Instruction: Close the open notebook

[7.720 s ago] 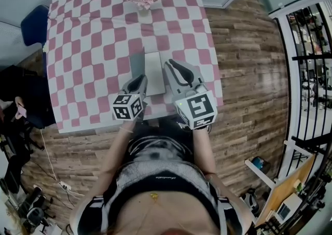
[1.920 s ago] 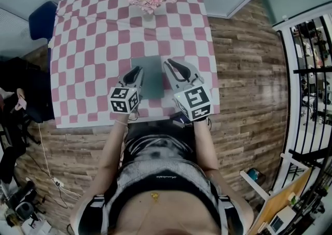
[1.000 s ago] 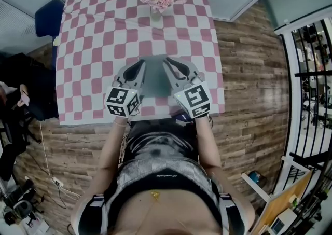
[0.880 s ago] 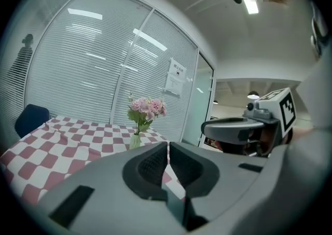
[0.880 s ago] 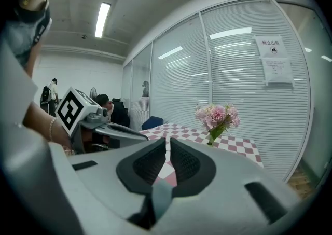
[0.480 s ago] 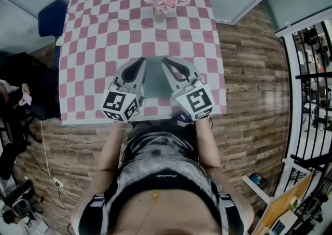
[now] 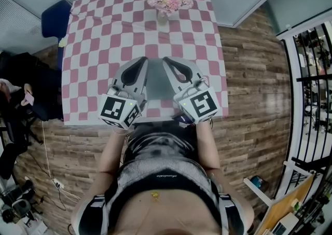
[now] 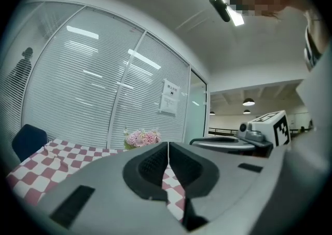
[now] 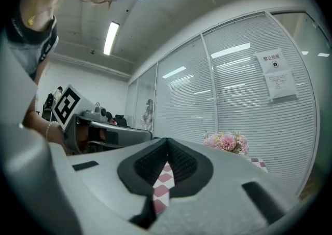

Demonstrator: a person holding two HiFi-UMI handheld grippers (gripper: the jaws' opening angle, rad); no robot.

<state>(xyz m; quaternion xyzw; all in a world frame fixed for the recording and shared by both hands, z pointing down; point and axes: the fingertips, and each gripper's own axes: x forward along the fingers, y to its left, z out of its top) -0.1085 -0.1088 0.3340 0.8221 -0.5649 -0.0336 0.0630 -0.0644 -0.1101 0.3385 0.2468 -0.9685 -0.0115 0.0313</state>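
notebook (image 7: 158,81) | closed, grey cover | flat on checked tablecloth (image 7: 93,47)

Toward the near edge of the table (image 7: 93,31), the notebook (image 7: 155,81) shows only as a grey strip between the left gripper (image 7: 140,61) and the right gripper (image 7: 167,63), which cover its sides. Both gripper views lose it beneath the jaw bodies. The print on the posted sheet (image 8: 169,96) is too small to read.
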